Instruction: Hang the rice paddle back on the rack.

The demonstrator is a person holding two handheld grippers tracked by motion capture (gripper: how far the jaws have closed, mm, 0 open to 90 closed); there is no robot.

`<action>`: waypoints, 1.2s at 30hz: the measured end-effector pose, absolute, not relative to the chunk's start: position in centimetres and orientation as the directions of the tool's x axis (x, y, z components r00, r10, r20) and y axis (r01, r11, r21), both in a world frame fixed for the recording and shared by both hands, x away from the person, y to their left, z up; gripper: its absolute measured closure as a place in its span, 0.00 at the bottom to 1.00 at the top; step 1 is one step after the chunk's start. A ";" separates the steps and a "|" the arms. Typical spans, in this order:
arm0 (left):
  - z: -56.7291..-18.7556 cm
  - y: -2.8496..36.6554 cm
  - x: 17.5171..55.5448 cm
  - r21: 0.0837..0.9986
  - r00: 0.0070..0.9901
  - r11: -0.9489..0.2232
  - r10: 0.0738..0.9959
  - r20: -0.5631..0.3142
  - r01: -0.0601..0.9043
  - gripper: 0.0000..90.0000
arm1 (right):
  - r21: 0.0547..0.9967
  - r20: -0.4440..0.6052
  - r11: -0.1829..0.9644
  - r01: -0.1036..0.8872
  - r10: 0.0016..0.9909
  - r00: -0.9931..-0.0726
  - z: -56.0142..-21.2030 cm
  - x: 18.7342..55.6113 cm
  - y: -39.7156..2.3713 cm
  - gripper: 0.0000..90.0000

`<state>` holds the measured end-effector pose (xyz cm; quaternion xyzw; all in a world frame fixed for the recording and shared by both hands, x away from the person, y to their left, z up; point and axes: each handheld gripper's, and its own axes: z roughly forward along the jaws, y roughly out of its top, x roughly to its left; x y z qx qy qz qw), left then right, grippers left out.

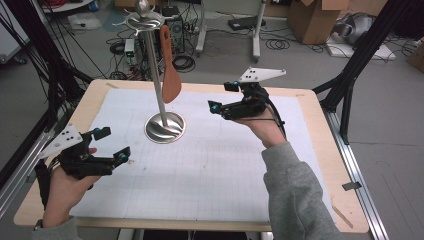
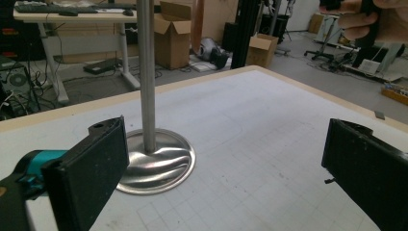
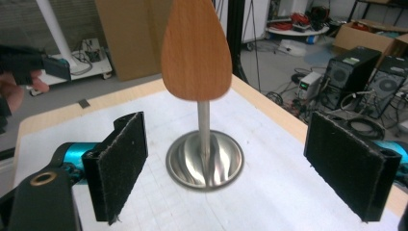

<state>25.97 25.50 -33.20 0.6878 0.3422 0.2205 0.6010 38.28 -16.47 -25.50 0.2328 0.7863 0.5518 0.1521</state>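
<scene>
- Here, a wooden spatula point(image 1: 169, 70) hangs blade-down from the slotted head of a metal stand point(image 1: 159, 85), whose round base point(image 1: 165, 127) rests on the table's far-left part.
- Right gripper point(image 1: 224, 97): held above the table just right of the stand, jaws wide apart and holding nothing; in the right gripper view the spatula blade point(image 3: 196, 50) hangs ahead, between the two jaws and beyond them.
- Left gripper point(image 1: 111, 145): low over the near-left corner, jaws likewise spread and bare; in the left gripper view the stand's pole point(image 2: 146, 72) rises just beyond its left jaw.
- Surface: a light wooden table point(image 1: 325, 145) covered by a white gridded mat point(image 1: 210, 170), bare apart from the stand.
- Room: grey floor with coiled cables point(image 1: 182, 62), cardboard boxes point(image 1: 312, 20), black frame struts point(image 1: 365, 55) at both sides, and computer towers point(image 3: 358, 77) in the right gripper view.
</scene>
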 end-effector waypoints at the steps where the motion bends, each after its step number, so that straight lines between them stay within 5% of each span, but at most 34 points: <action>1: -33.2 25.5 26.0 0.978 0.669 -0.043 0.736 -0.107 0.204 0.03 | 0.939 0.020 0.280 0.199 0.535 -0.845 -25.7 38.1 -16.7 0.16; 36: -33.5 24.3 28.0 0.976 0.686 -0.047 0.719 -0.117 0.215 0.03 | 0.938 0.046 0.250 0.240 0.596 -0.801 -30.5 34.3 -23.0 0.16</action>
